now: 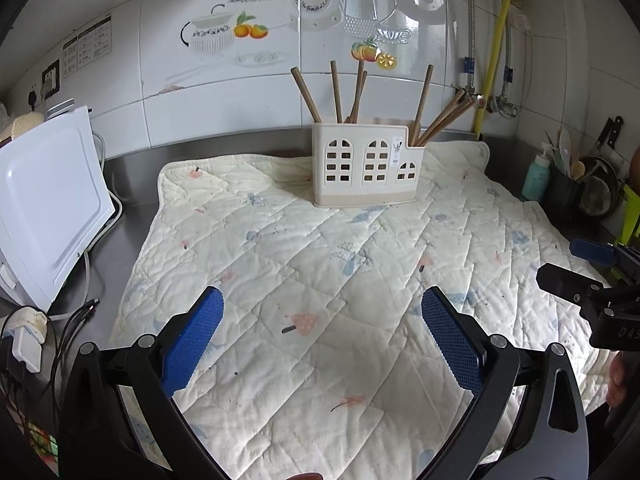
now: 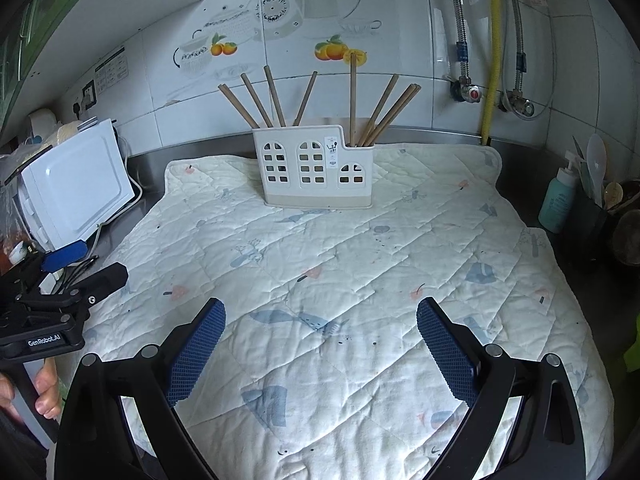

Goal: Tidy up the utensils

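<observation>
**Both grippers hovering empty, chopsticks already in the holder**

The left gripper (image 1: 322, 336) and right gripper (image 2: 320, 338) are hanging over the near part of the quilted mat (image 2: 360, 260), fingers spread wide and grasping nothing. At the far side, the holder (image 2: 318, 168) is standing upright on the mat, the chopsticks (image 2: 352, 96) leaning loosely in its compartments. Reaching in carelessly is risking a knock: the light holder could tip on the soft mat, scattering chopsticks across the table (image 1: 128, 184).
</observation>
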### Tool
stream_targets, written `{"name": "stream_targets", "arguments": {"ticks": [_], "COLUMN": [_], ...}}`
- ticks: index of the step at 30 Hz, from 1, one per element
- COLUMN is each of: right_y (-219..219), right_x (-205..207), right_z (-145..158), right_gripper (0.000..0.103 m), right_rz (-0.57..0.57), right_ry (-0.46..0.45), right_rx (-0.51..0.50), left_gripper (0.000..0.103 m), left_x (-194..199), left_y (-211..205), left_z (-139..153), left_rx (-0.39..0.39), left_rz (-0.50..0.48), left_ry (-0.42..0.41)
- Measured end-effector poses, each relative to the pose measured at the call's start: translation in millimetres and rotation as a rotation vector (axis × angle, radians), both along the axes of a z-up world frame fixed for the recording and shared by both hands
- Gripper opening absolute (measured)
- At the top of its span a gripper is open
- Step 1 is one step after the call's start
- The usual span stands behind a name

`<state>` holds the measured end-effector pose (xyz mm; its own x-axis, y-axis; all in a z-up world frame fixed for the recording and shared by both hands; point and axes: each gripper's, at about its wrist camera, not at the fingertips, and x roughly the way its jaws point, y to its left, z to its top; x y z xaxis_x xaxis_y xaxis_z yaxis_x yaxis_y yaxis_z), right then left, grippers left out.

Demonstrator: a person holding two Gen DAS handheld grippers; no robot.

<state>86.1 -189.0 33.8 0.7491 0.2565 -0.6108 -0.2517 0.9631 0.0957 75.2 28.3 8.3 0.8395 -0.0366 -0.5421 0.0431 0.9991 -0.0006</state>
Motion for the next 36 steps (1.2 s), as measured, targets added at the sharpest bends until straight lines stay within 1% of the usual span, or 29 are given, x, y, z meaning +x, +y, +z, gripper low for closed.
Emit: {"name": "stream_targets", "arguments": {"ticks": [22,36], "right_y": [5.6,3.8], "right_x": [3.0,5.5], "right_z": [-6.4,-9.3], "right_gripper": [0.093,0.093], "right_rz": [0.011,0.005], "right_ry": [0.015,0.022], "right_rx": [-0.003,-0.009], "left_gripper": [0.098,0.098], "left_x": [4.0,1.6], "left_y": [1.6,8.1], "left_z": [-6.7,-5.0], "left_rx": [-0.016,-0.018], "left_rz": [0.016,0.027], "left_ry": [0.023,0.018]}}
